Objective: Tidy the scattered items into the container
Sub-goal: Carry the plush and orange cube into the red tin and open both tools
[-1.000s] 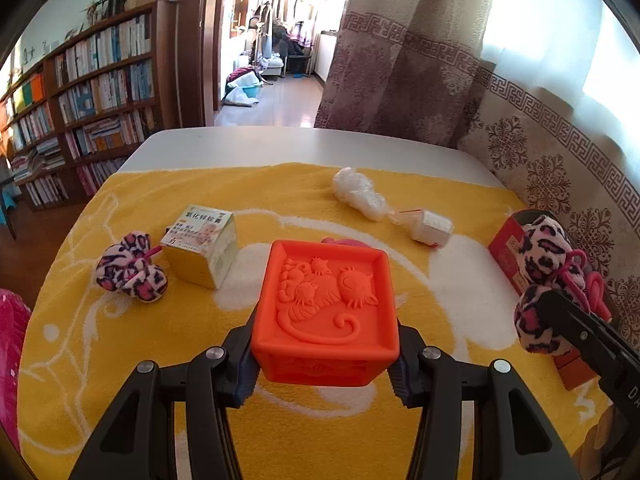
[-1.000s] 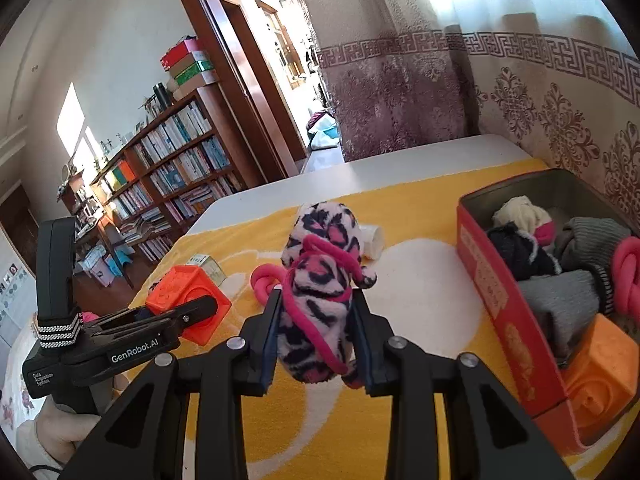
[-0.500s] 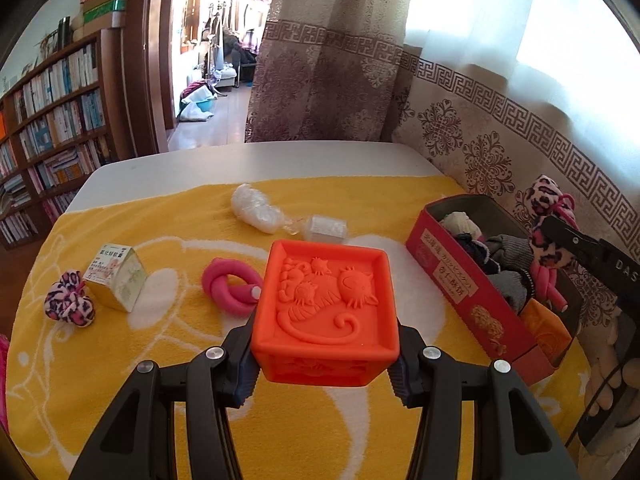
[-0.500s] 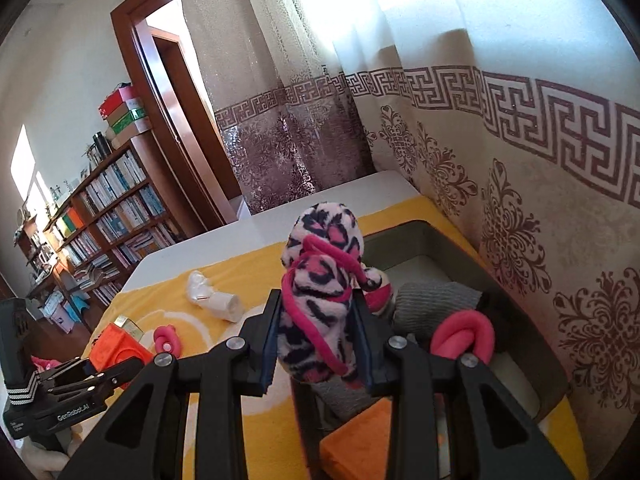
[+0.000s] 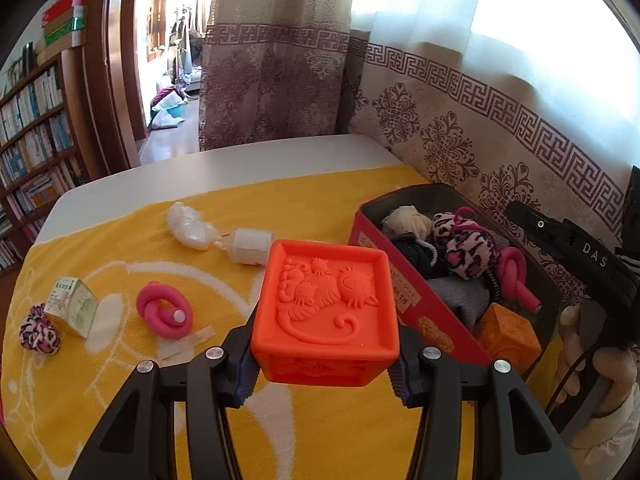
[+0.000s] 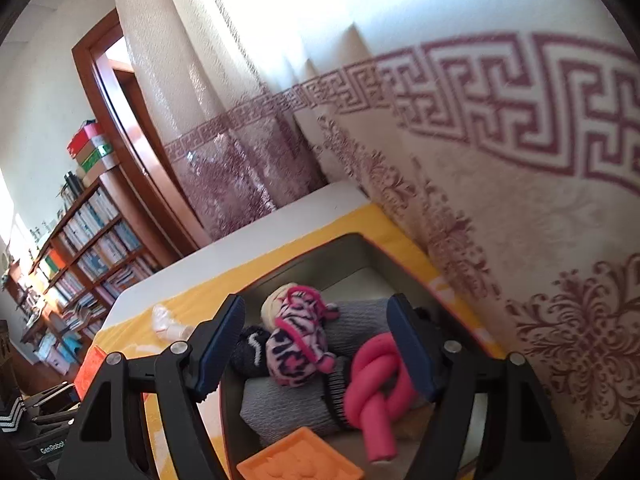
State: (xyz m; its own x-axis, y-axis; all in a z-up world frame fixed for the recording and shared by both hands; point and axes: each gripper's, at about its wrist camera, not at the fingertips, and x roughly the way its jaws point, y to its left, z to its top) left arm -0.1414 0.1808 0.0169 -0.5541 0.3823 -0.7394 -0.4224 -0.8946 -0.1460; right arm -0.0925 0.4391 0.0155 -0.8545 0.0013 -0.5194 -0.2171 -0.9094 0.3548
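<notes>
My left gripper is shut on an orange block with a cat relief, held above the yellow cloth just left of the red tin. My right gripper hangs over the tin and its jaws are opening. The leopard-print scrunchie lies loose below them on grey socks, touching neither pad. A knotted pink tube and another orange block also lie inside. On the cloth are a pink ring, a small carton, a second leopard scrunchie and a wrapped white roll.
A patterned curtain hangs right behind the tin. The yellow cloth covers a white table whose far edge faces a doorway. Bookshelves stand at the left. A person's hand holds the right gripper beside the tin.
The right gripper travelled over the tin and opened, and the leopard scrunchie dropped from it into the tin. The left gripper carried the orange block rightward, closer to the tin.
</notes>
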